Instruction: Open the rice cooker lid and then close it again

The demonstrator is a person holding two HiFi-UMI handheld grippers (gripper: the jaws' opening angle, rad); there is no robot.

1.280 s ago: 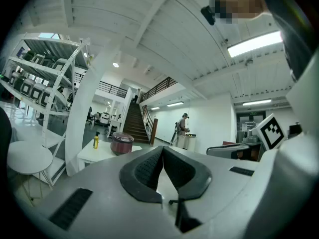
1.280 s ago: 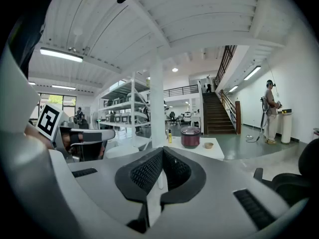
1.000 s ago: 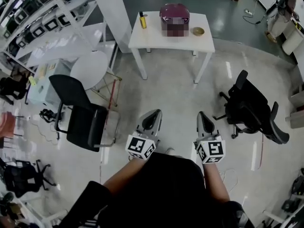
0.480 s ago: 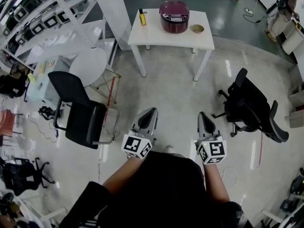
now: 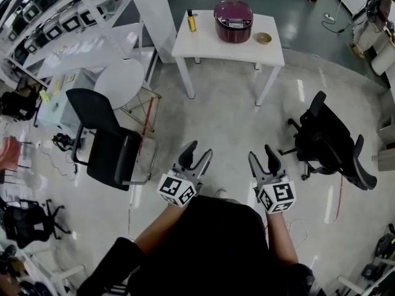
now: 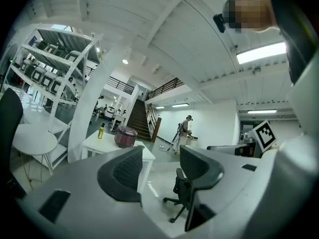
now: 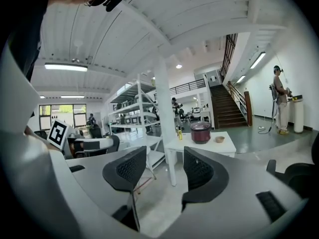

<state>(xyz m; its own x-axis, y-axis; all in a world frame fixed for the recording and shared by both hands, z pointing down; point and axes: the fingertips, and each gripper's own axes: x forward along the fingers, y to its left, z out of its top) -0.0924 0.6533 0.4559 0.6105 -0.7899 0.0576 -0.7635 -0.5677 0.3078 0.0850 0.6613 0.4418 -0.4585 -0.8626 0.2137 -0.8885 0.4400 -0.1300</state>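
Note:
The dark red rice cooker (image 5: 233,21) stands with its lid down on a white table (image 5: 228,47) far across the floor. A yellow bottle (image 5: 191,21) and a small bowl (image 5: 263,38) flank it. Both grippers are held close to the person's body, far short of the table. My left gripper (image 5: 196,152) and right gripper (image 5: 263,155) have their jaws opening, with nothing between them. The cooker (image 6: 125,137) shows small in the left gripper view beyond my left gripper (image 6: 157,166). In the right gripper view the cooker (image 7: 201,132) sits beyond my right gripper (image 7: 164,169).
A black chair (image 5: 108,147) and a round white table (image 5: 120,84) stand at the left, with white shelving (image 5: 55,23) behind. A black office chair (image 5: 330,143) is at the right. A white column (image 5: 154,17) rises beside the table. A person (image 6: 185,131) works far back.
Both grippers' jaws have gone from shut to spread apart. The left gripper has sunk slightly. The table with the cooker sits a little further right in the head view.

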